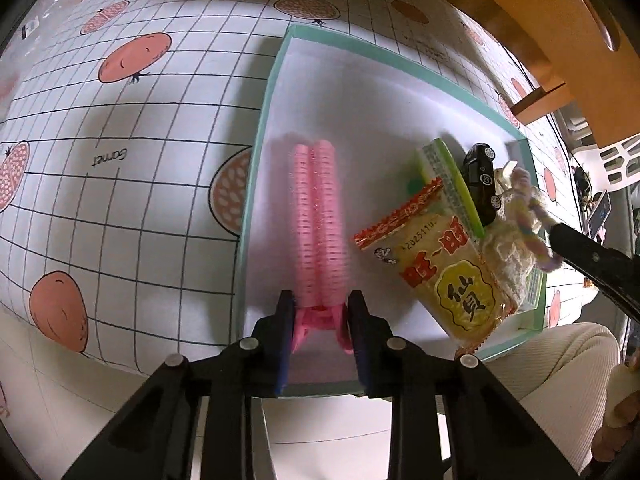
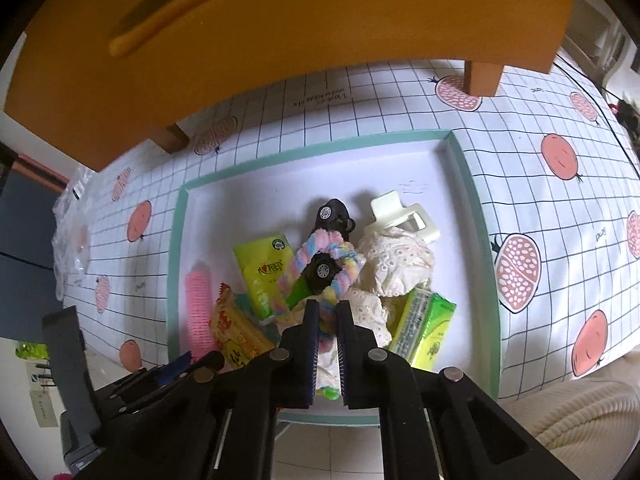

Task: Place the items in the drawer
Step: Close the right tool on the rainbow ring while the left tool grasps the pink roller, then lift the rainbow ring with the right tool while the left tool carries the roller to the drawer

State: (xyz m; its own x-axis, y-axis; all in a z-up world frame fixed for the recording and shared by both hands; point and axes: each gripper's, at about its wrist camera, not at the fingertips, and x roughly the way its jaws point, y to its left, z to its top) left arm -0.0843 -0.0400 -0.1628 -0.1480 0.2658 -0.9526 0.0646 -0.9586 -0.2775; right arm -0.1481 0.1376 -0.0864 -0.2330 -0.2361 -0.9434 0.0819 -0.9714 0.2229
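White gridded tablecloth [image 1: 132, 208] printed with pomegranates and the word "Gomet" covers the table in the left wrist view, with an orange wooden stand [image 1: 560, 40] at the far right. On it sits the open teal-rimmed drawer [image 1: 256, 184] with a white floor. The left gripper [image 1: 320, 316] is clamped on the pink clip end of a pink hair roller [image 1: 320, 216], which lies lengthwise on the drawer's left side. To the right lie a yellow snack packet [image 1: 448, 272] stamped "2025110" with red Chinese characters, a green tissue pack [image 1: 448, 176] and a black toy car [image 1: 482, 180].

Gridded cloth and drawer [image 2: 472, 216] fill the right wrist view too. The right gripper [image 2: 326, 312] is closed on a pastel fuzzy loop [image 2: 310, 248] hanging over the toy car [image 2: 332, 216]. Around it lie a cream hair claw [image 2: 404, 216], white lace fabric [image 2: 396, 264], two green tissue packs [image 2: 424, 328] with unreadable print, and the snack packet [image 2: 236, 332] and roller [image 2: 198, 300] at left.
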